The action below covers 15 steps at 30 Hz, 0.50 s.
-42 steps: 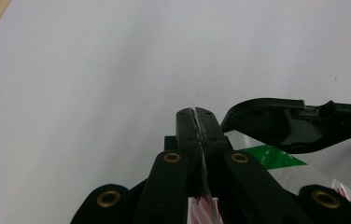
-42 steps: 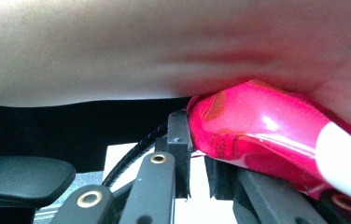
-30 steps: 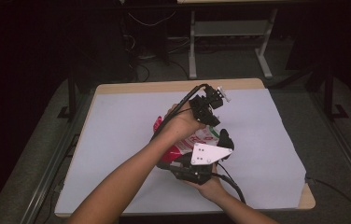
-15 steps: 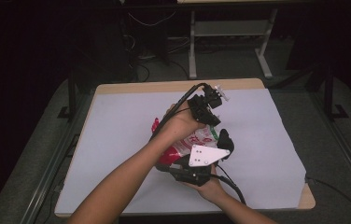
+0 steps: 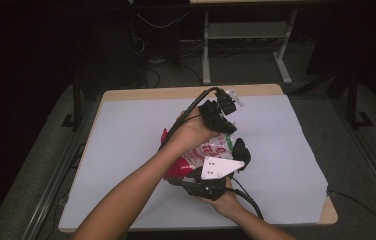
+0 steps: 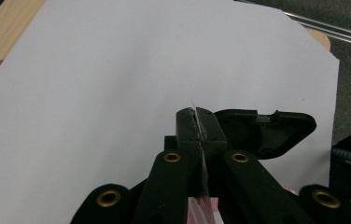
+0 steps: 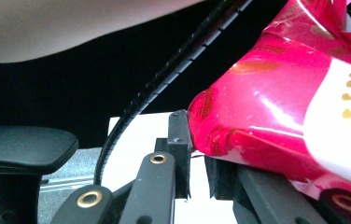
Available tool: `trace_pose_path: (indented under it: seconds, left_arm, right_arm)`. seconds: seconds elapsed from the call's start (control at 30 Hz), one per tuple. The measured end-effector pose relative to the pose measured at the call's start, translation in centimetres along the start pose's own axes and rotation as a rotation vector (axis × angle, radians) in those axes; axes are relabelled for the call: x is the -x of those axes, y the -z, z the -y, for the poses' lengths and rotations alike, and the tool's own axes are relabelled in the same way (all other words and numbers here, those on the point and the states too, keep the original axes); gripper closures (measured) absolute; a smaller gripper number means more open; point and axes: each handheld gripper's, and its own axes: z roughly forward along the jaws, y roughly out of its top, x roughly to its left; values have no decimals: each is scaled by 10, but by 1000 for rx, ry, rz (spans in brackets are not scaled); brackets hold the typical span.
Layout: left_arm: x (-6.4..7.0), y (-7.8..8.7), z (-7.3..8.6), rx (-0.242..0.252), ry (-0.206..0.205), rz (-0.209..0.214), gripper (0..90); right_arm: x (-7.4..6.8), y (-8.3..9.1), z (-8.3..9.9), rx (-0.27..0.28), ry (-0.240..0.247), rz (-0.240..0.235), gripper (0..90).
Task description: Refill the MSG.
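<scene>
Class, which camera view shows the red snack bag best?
The right gripper view: the snack bag is close, glossy red. The high view shows it small between the hands; the left gripper view shows a striped corner between closed jaws.

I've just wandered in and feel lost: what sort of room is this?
Probably a lab or workshop set up for recording. A table covered with white paper stands on grey carpet, with loose cables and a metal stand in the dark behind.
</scene>
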Motion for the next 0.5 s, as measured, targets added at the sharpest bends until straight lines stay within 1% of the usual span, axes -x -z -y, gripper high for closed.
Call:
trace_pose_path:
  seconds: [0.07, 0.17, 0.27, 0.33, 0.37, 0.5]
  left_arm:
    - [0, 2, 1, 7, 1, 1, 900]
    - [0, 4, 2, 8, -5, 4, 900]
    - [0, 6, 4, 19, 3, 4, 900]
    - [0, 8, 5, 20, 2, 2, 900]
    - [-1, 10, 5, 22, -5, 3, 900]
    - [0, 12, 7, 44, -1, 7, 900]
  right_arm:
    - [0, 0, 1, -8, 5, 1, 812]
    - [0, -1, 3, -20, 0, 1, 812]
    - [0, -2, 4, -27, 0, -3, 812]
    - [1, -2, 5, -33, 0, -3, 812]
    - [1, -3, 5, -34, -1, -4, 812]
    - [2, -4, 7, -43, -8, -5, 812]
